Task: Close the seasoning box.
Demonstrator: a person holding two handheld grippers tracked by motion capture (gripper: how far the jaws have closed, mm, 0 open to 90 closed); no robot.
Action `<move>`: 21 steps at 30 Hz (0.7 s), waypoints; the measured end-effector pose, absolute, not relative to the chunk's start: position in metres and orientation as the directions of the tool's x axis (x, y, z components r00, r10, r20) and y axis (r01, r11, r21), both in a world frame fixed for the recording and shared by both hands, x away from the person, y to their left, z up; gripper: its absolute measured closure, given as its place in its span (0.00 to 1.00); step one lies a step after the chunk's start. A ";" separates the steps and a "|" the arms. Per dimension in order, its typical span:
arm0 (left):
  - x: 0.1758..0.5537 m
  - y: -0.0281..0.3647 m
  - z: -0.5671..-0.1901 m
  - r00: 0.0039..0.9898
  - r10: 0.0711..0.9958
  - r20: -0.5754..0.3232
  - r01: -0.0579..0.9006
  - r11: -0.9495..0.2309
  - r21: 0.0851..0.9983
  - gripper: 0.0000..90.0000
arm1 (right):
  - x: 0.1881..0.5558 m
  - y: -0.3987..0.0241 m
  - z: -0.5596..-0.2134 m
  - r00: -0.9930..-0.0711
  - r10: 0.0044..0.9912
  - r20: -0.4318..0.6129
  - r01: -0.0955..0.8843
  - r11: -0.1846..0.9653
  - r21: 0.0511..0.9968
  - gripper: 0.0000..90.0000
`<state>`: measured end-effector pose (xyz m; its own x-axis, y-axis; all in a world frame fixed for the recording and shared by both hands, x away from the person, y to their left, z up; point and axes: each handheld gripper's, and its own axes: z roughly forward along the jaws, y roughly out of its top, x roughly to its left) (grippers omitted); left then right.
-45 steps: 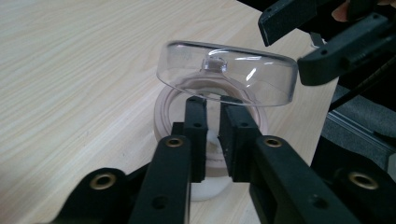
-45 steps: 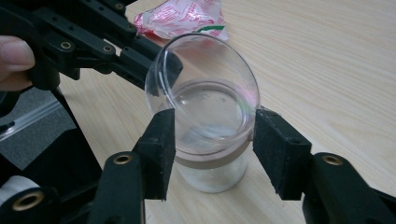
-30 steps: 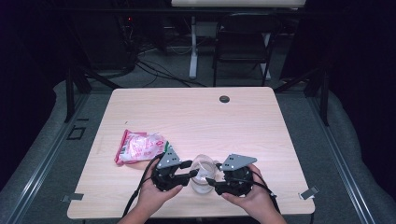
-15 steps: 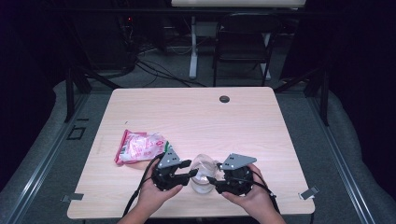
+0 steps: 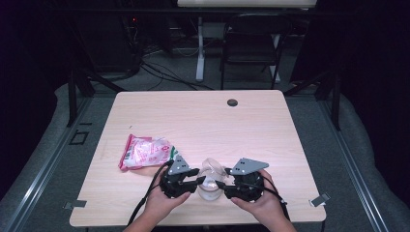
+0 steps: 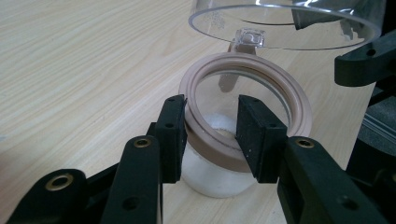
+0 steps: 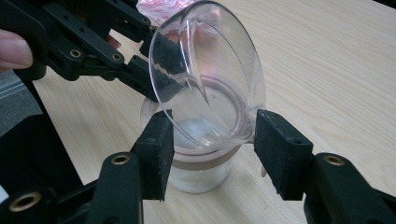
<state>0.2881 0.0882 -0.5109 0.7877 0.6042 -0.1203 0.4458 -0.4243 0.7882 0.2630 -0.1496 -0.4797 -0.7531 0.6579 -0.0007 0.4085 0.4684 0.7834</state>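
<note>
Clear jar: white powder inside | lid tilted open | left jaws pinching beige-ringed rim | right jaws spread beside jar

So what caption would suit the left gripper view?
Left gripper closing around the jar's tan rim, its clear hinged lid open.

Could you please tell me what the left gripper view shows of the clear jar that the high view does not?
The left gripper view shows the beige ring-shaped seal around the clear jar's mouth and the white powder inside. The high view shows the pink-and-white plastic packet and the small dark round disc on the table. Both show the small clear jar with its hinged lid raised, the left gripper at it, and the light wooden table.
</note>
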 end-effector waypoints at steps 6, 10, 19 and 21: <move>0.288 0.088 -0.511 0.789 0.604 -0.112 0.439 -0.426 0.791 0.71 | 0.264 -0.152 -0.479 -0.749 0.663 0.008 0.411 0.454 0.790 0.56; 0.288 0.088 -0.511 0.789 0.604 -0.110 0.437 -0.427 0.791 0.71 | 0.264 -0.153 -0.479 -0.748 0.664 0.011 0.412 0.451 0.792 0.57; 0.288 0.088 -0.511 0.789 0.604 -0.113 0.438 -0.425 0.792 0.71 | 0.265 -0.158 -0.478 -0.738 0.675 0.004 0.409 0.442 0.799 0.64; 0.287 0.088 -0.511 0.789 0.604 -0.114 0.440 -0.425 0.791 0.71 | 0.266 -0.160 -0.477 -0.734 0.679 0.010 0.410 0.431 0.803 0.67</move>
<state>0.2875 0.0883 -0.5112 0.7887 0.6042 -0.1140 0.4398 -0.4248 0.7913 0.2656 -0.1603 -0.4775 -0.7343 0.6788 0.0104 0.4102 0.4314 0.8035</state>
